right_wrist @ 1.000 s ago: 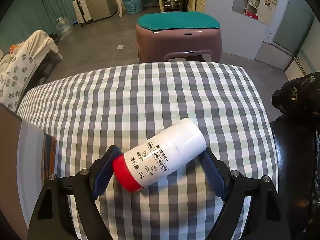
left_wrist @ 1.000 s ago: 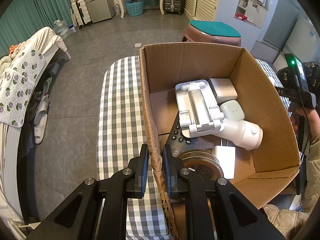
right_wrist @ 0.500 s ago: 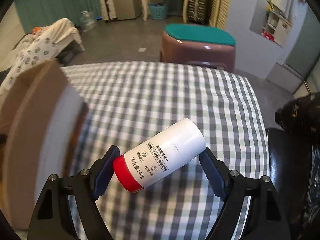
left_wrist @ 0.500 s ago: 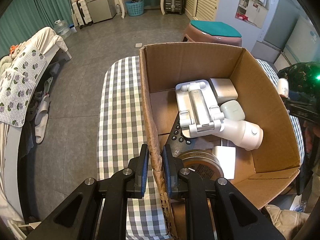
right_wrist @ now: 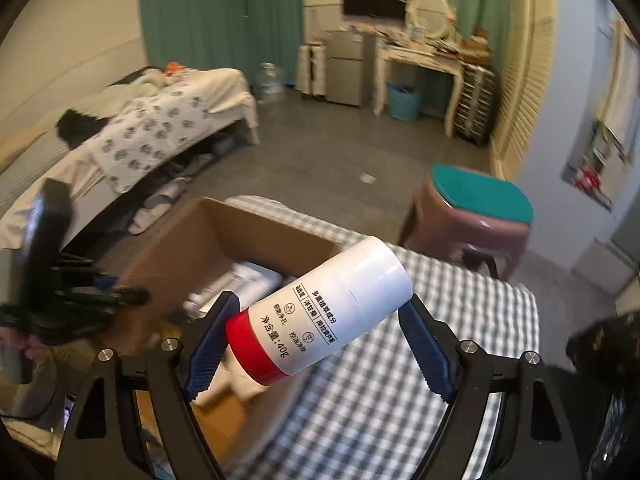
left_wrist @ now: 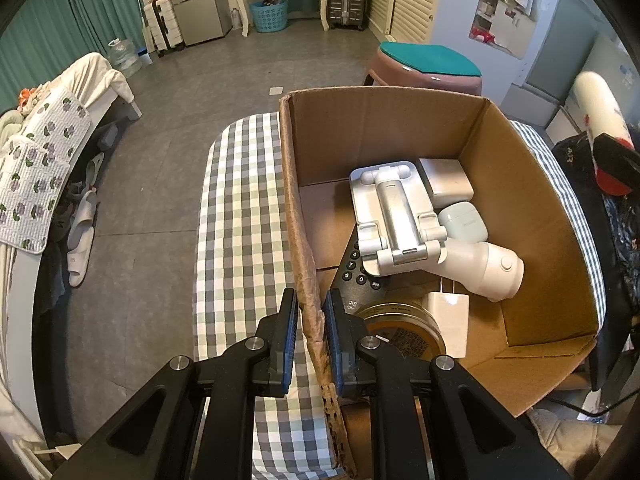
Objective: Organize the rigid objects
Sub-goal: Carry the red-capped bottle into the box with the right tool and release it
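Observation:
An open cardboard box [left_wrist: 516, 208] stands on a checked table [left_wrist: 240, 216]. Inside lie a white phone stand [left_wrist: 394, 216], a white handheld device [left_wrist: 486, 266], a pale green case [left_wrist: 464, 222], a white block [left_wrist: 444, 178], a black remote [left_wrist: 356, 264], a round tin [left_wrist: 400, 334] and a white charger [left_wrist: 448, 314]. My left gripper [left_wrist: 310, 340] is shut on the box's left wall. My right gripper [right_wrist: 318, 344] is shut on a white bottle with a red cap [right_wrist: 320, 322], held in the air to the right of the box [right_wrist: 224, 248]. The bottle also shows in the left wrist view [left_wrist: 600, 116].
A brown stool with a teal top [left_wrist: 430, 66] stands behind the table. A bed [right_wrist: 132, 120] lies to the left, with slippers [left_wrist: 80, 240] on the floor beside it. A dark bag [left_wrist: 616, 216] sits right of the box.
My right gripper has lifted the bottle off the table and swung it left towards the box. My left gripper has stayed clamped on the box wall.

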